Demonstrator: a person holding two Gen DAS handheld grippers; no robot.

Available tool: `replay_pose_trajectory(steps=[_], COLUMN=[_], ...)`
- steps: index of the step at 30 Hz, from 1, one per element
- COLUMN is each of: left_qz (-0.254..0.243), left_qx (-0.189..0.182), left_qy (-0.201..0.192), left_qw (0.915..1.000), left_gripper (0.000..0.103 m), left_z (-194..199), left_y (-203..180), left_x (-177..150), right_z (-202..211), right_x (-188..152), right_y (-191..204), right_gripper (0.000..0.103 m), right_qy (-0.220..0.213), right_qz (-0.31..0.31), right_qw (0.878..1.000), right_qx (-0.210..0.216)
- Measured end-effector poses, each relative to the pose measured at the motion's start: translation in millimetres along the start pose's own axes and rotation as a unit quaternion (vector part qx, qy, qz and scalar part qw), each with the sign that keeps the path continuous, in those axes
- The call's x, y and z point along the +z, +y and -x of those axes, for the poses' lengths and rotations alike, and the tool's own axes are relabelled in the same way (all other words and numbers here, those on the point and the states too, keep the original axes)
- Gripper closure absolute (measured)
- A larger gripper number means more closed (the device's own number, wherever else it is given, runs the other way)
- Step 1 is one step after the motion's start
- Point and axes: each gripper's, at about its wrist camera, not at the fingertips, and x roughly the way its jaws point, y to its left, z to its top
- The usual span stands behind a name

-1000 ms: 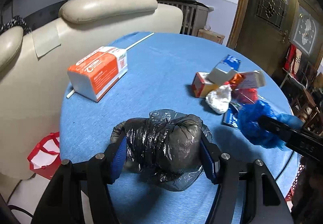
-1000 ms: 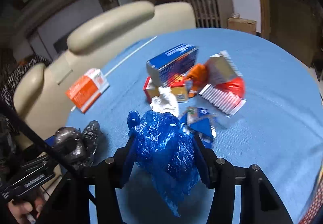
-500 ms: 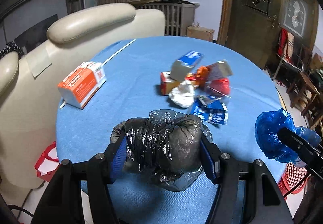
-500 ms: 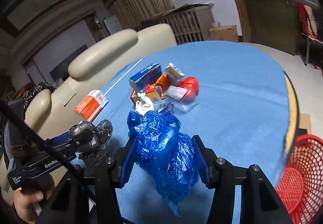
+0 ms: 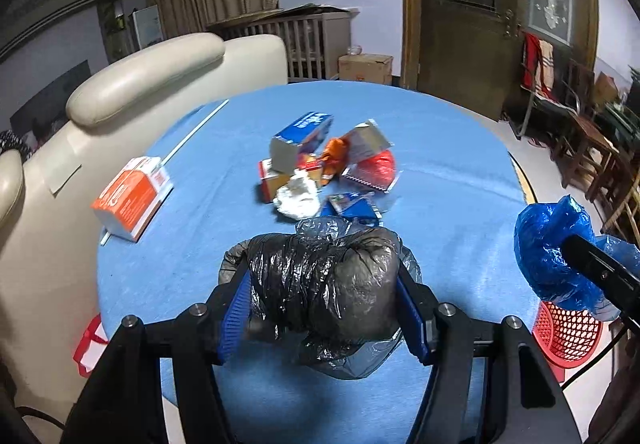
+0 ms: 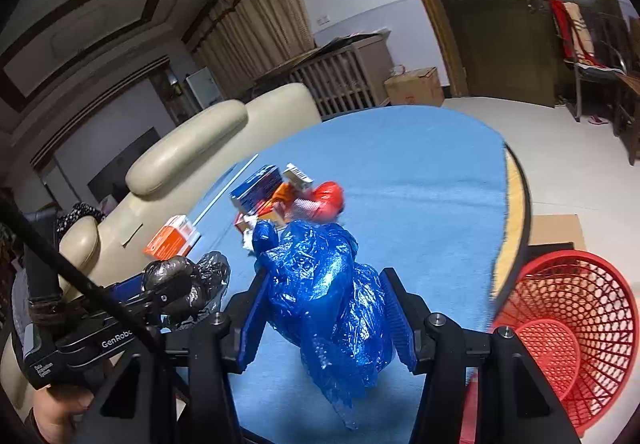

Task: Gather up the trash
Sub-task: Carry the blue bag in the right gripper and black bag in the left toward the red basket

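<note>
Clamping a crumpled black plastic bag (image 5: 324, 284) between its blue-padded jaws, the left gripper (image 5: 325, 292) holds the wad above the near part of a round table covered in blue cloth (image 5: 448, 164). The wad is roughly ball-shaped, with no clear long axis; loose film hangs below it. The right gripper (image 6: 326, 304) is half open around a crumpled blue plastic bag (image 6: 328, 284), pads pressing both flanks; that bundle runs lengthwise up and down, its loose tail pointing down toward the cloth. Farther out on the table lies a heap of small cartons, wrappers and a white crumpled tissue (image 5: 324, 168), and well apart to its left an orange-and-white carton (image 5: 132, 196) lies flat beside a thin white stick (image 5: 196, 132). A red plastic mesh basket (image 6: 572, 324) stands on the floor just beyond the table's right edge. A cream leather sofa (image 5: 140, 84) backs the table's left side; curtains, a wooden door and a cardboard box stand behind.
</note>
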Motion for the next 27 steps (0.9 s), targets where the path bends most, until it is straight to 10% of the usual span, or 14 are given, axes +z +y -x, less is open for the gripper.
replay_pose_trajectory(steps=[27], left_qz=[-0.059], left_qx=[-0.027], left_qy=[-0.004], left_qw=[0.9979], left_gripper=[0.037], left_z=[-5.0], left_y=[-73.6], left_x=[20.7], right_z=[57.0], right_x=[-13.4], right_y=[-106.4], right_gripper=[0.046], right_qy=[-0.041], right_qz=[-0.105], right_qw=[0.991], right_qx=[-0.078])
